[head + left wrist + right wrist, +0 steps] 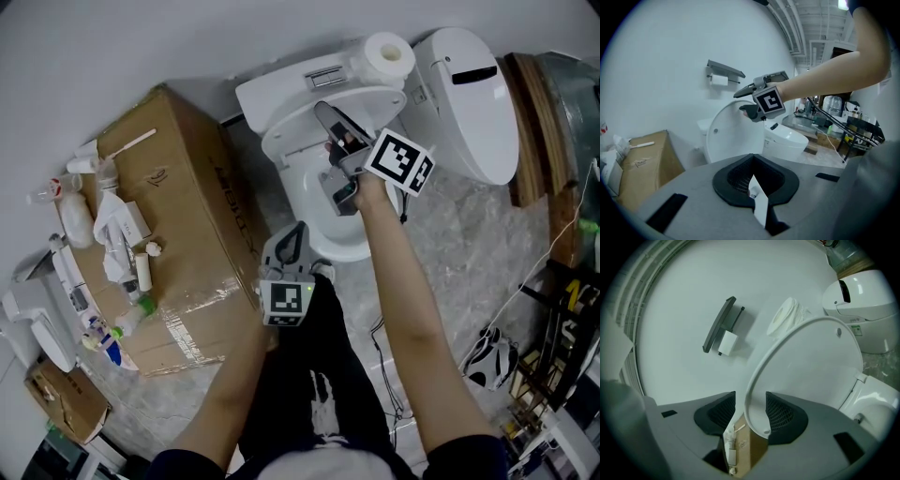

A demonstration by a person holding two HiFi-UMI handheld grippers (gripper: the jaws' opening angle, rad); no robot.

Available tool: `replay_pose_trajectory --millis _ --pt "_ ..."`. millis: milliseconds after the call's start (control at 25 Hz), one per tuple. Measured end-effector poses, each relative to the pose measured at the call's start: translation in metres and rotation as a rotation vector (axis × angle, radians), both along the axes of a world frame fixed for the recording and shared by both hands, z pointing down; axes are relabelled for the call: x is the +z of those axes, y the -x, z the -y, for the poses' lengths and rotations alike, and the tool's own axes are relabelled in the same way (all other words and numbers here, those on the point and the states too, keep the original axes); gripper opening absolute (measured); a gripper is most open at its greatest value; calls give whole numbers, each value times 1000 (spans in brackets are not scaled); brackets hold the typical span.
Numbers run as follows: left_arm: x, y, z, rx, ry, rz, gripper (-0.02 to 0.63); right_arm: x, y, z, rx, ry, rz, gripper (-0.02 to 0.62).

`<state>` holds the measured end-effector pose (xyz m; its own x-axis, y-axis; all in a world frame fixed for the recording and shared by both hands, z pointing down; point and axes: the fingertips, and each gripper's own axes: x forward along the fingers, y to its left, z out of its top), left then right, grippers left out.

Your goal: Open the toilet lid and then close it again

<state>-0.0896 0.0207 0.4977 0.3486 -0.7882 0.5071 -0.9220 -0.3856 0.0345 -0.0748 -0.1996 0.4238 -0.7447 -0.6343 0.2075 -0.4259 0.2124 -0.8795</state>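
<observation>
Toilet (300,206): stands on the floor against the wall, with a cardboard box (178,178) just beside it.
Lid (811,366): raised, near upright at the bowl's rear edge, in front of the tank.
Right gripper (750,411): jaws spread wide with the lid's rim between them. A gap shows on one side, so it is not squeezing.
Left gripper (752,182): jaws together with nothing in them, held back near the bowl's front edge.
Done: the opening half looks complete.
Left: the closing half. The rim likely needs clamping or pushing so the lid comes down onto the seat.
</observation>
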Motion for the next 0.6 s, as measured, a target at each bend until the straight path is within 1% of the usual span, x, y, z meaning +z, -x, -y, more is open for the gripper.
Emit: replay_pose_trajectory --millis 120,160,240,280,440,600 --pt "0 1 1 -3 -2 -5 6 4 -8 -8 17 0 -25 169" --pt "0 1 1 -5 -2 -7 5 4 -12 -11 31 -4 -20 157" --pt "1 1 0 -9 1 -11 6 1 -20 -20 61 -14 8 51" --pt "1 2 0 -11 1 -13 5 -2 -23 -25 73 -20 29 26" --pt "-4 4 0 -20 -6 -27 5 -19 -33 -53 102 -41 148 8" --pt "-11 0 1 -15 -21 -50 5 -27 -49 -84 92 -84 135 8"
